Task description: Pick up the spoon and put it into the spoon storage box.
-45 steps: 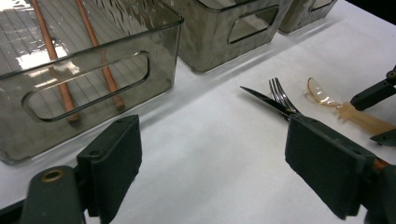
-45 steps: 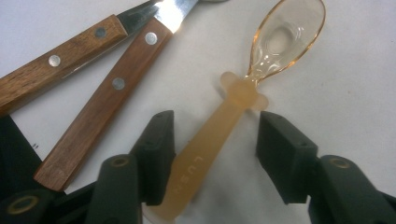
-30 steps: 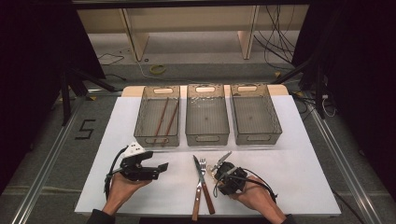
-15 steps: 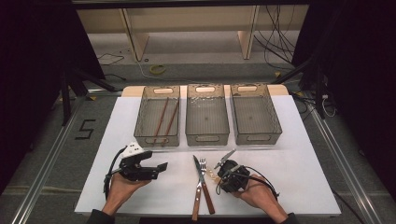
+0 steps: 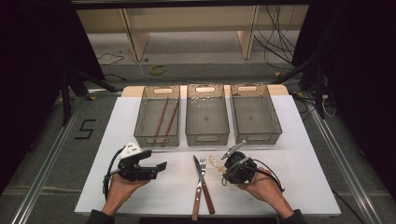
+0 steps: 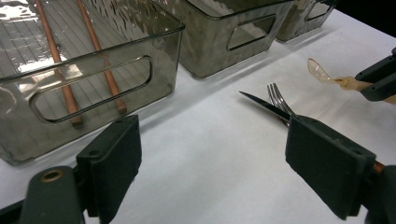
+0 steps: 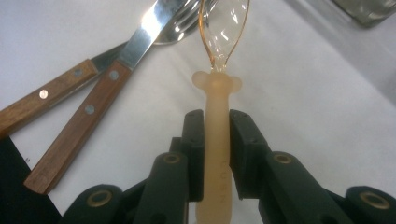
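We hold the right gripper (image 7: 216, 135) clamped on the pale handle of a spoon (image 7: 218, 93), jaws pressed against it on both sides, its clear amber bowl pointing forward past the jaw tips. In the high view this gripper (image 5: 227, 167) sits in our right hand (image 5: 264, 184) low on the white table (image 5: 308, 186), the spoon (image 5: 215, 162) reaching left toward the knife (image 5: 201, 177) and fork (image 5: 201, 184). Those two lie just beside the spoon with their wooden handles crossed and running toward the near edge; from the right gripper view the knife (image 7: 84, 112) and fork (image 7: 56, 91) are close on the left, while the cloth to the right of the spoon is bare. Our left gripper (image 5: 154, 170) rests in the left hand (image 5: 119, 189) with its jaws spread wide and nothing between them. In its own view the gripper (image 6: 224, 172) looks across an open stretch of white surface, with the knife's tip (image 6: 261, 103) and the fork's tines (image 6: 279, 96) near the right jaw. Farther off, three smoky clear bins stand side by side along the far part of the table: the left bin (image 5: 140, 119) holds two brown chopsticks (image 5: 164, 120) lying lengthwise, then the middle bin (image 5: 207, 137) and the right bin (image 5: 273, 122). A wide bare strip runs between the bins' near walls and both grippers, and bare margins lie at the table's left and right edges.
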The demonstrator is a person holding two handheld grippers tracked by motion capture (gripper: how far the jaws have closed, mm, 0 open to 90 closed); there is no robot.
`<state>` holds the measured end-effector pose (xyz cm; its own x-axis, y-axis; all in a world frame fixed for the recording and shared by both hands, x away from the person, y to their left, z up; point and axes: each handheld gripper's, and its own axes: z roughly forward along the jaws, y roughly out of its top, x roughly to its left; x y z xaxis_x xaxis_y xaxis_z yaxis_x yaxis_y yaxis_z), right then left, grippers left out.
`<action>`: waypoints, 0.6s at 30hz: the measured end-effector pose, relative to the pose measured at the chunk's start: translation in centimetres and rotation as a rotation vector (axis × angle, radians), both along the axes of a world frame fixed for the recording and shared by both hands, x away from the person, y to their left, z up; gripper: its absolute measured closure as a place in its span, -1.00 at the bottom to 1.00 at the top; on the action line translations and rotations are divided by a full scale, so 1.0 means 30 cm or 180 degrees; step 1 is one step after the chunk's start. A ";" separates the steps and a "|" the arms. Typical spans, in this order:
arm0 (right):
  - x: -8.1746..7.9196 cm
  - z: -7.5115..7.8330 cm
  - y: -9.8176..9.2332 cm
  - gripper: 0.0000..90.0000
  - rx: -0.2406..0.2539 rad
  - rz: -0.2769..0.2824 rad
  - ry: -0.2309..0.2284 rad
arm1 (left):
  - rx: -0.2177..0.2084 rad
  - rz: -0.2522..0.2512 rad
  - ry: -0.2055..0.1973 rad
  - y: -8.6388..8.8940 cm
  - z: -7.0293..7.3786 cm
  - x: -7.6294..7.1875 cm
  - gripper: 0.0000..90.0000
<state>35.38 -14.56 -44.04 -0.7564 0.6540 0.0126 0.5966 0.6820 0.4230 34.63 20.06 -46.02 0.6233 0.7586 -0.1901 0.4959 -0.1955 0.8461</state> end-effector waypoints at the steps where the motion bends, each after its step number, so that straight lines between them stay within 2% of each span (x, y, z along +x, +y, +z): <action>1: 0.002 0.003 -0.001 0.73 0.0006 0.0010 -0.0005 | -0.0007 -0.0002 -0.0009 0.001 0.000 -0.001 -0.60; 18: 0.064 0.073 -0.006 0.73 0.0205 -0.0021 -0.0171 | -0.0057 -0.0008 -0.0050 0.008 -0.003 -0.007 -0.61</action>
